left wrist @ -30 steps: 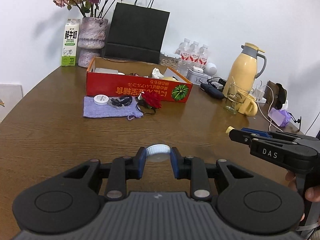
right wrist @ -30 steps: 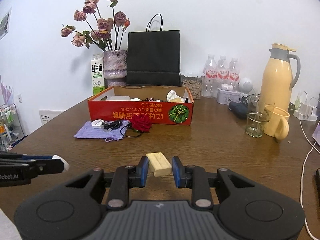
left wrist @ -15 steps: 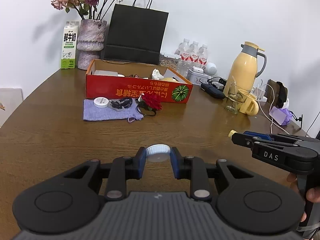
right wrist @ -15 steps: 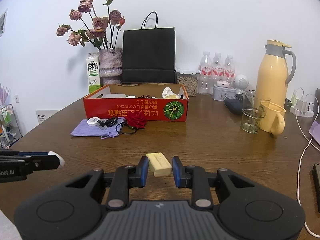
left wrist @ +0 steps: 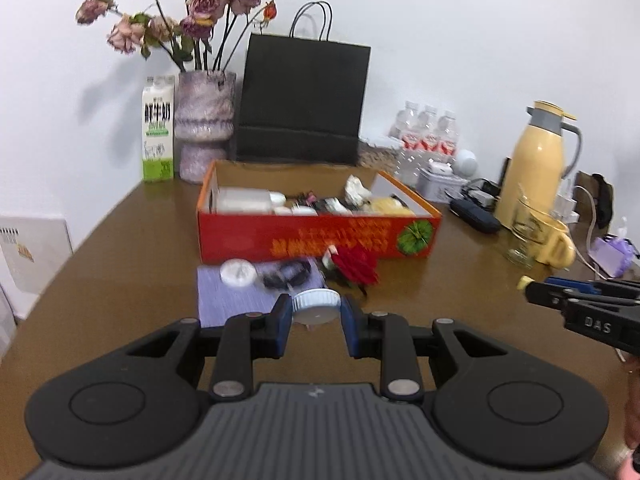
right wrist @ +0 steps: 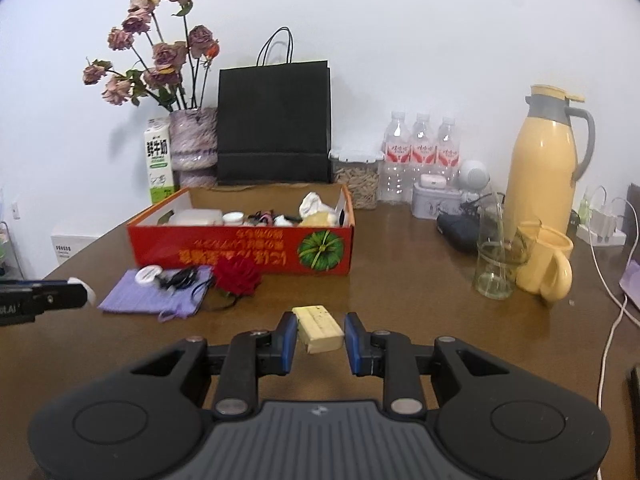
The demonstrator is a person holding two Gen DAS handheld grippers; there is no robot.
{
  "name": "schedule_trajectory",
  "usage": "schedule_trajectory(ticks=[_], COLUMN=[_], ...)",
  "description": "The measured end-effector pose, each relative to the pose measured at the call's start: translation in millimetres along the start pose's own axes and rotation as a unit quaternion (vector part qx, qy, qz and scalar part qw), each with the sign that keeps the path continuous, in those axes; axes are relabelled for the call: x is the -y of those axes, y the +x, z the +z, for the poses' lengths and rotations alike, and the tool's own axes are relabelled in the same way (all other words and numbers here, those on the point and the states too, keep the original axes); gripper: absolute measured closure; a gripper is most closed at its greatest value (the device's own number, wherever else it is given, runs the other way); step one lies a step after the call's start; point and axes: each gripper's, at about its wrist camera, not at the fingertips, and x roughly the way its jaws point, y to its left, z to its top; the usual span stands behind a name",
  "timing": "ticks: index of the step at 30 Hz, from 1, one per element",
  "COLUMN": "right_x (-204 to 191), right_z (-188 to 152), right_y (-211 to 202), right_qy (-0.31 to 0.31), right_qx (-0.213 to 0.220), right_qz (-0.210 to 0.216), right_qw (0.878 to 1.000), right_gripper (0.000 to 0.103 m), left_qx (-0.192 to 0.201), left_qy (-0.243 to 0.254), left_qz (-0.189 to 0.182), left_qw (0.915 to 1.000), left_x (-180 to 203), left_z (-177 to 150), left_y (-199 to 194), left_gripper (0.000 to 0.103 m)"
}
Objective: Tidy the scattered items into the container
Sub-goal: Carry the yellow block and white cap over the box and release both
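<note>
My left gripper (left wrist: 315,314) is shut on a white bottle cap (left wrist: 316,307), held above the table in front of the red cardboard box (left wrist: 312,240). My right gripper (right wrist: 321,330) is shut on a pale yellow block (right wrist: 319,328) like an eraser, also off the table. The box (right wrist: 240,250) holds several small items. In front of it lie a purple cloth pouch (right wrist: 156,298), a white round tin (left wrist: 238,273), black earphones (left wrist: 286,274) and a red fabric rose (right wrist: 237,276). The right gripper's tips (left wrist: 532,285) show at the right edge of the left wrist view.
Behind the box stand a black paper bag (right wrist: 274,124), a vase of dried roses (left wrist: 205,136) and a milk carton (left wrist: 159,134). To the right are water bottles (right wrist: 420,152), a yellow thermos (right wrist: 546,160), a glass (right wrist: 496,264), a yellow mug (right wrist: 548,264) and white cables (right wrist: 612,280).
Both grippers have moved forward toward the red box, which now looks larger and nearer. Each still holds its item, the cap and the yellow block.
</note>
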Motion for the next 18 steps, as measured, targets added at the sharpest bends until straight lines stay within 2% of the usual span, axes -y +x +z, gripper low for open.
schedule_trajectory(ticks=[5, 8, 12, 16, 18], right_x=[3.7, 6.5, 10.6, 12.2, 14.7], right_z=[26.9, 49.0, 82.8, 119.1, 136.4], right_y=[30.3, 52.7, 87.5, 126.8, 149.9], right_qy=[-0.017, -0.019, -0.036, -0.053, -0.051], right_qx=[0.018, 0.024, 0.032, 0.038, 0.031], right_qz=[-0.017, -0.011, -0.011, -0.017, -0.012], right_qw=[1.0, 0.999, 0.999, 0.998, 0.998], right_gripper=[0.079, 0.078, 0.079, 0.085, 0.087], left_qx=[0.026, 0.026, 0.005, -0.024, -0.045], left_qy=[0.01, 0.019, 0.012, 0.018, 0.011], left_qz=[0.02, 0.032, 0.037, 0.038, 0.026], left_qw=[0.9994, 0.999, 0.9992, 0.9988, 0.9986], left_x=[-7.2, -10.8, -17.6, -21.3, -26.5], left_z=[32.3, 52.9, 79.3, 100.6, 112.8], left_y=[27.4, 51.2, 93.8, 136.8, 161.1], left_gripper=[0.076, 0.076, 0.076, 0.076, 0.076])
